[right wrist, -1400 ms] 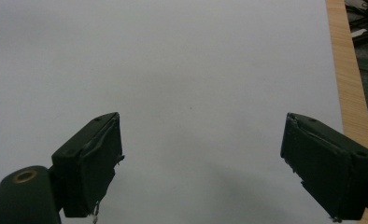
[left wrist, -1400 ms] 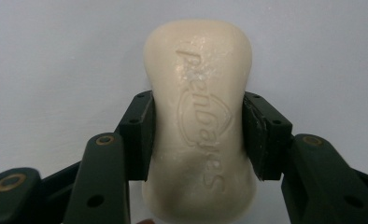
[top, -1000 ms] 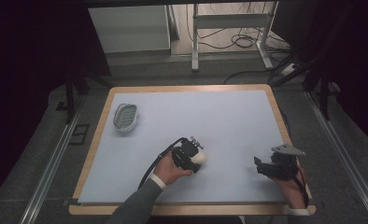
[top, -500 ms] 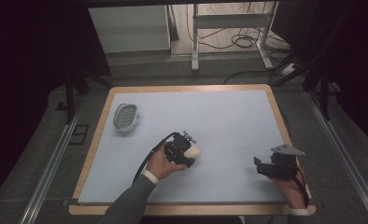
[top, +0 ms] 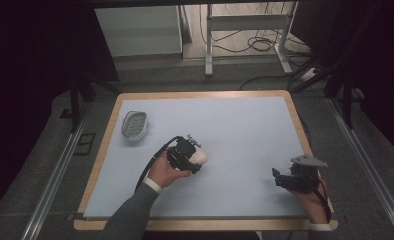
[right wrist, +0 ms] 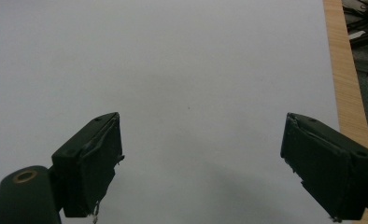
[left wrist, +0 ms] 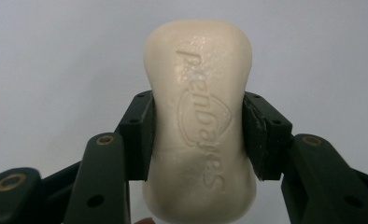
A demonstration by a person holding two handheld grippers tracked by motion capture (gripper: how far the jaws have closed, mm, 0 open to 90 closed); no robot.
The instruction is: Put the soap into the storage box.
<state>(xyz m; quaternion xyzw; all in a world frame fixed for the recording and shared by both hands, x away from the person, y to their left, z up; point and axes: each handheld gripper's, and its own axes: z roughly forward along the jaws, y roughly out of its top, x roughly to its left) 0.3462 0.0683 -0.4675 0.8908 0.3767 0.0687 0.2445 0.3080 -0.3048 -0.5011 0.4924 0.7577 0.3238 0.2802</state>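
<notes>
I read the left gripper (top: 194, 159) near the middle of the surface (top: 245, 130), slightly toward its near-left part. Its jaws are clamped on a cream bar of soap (left wrist: 200, 116), one pad on each long side at the bar's narrowed waist. In the left gripper view the embossed lettering on the bar's top face reads upside down, and the bar extends past the pads at both ends. In the high view the soap (top: 200, 157) shows as a pale oval at the gripper's tip; I cannot tell whether it touches the surface.

I read the right gripper (top: 280, 180) near the near-right corner of the surface. Its jaws stand wide apart with nothing between them; the right gripper view shows the wooden border (right wrist: 348, 70) of the surface along its right side.

A white soap dish (top: 135, 125) with a ridged inside sits near the left edge, well apart from both grippers.
</notes>
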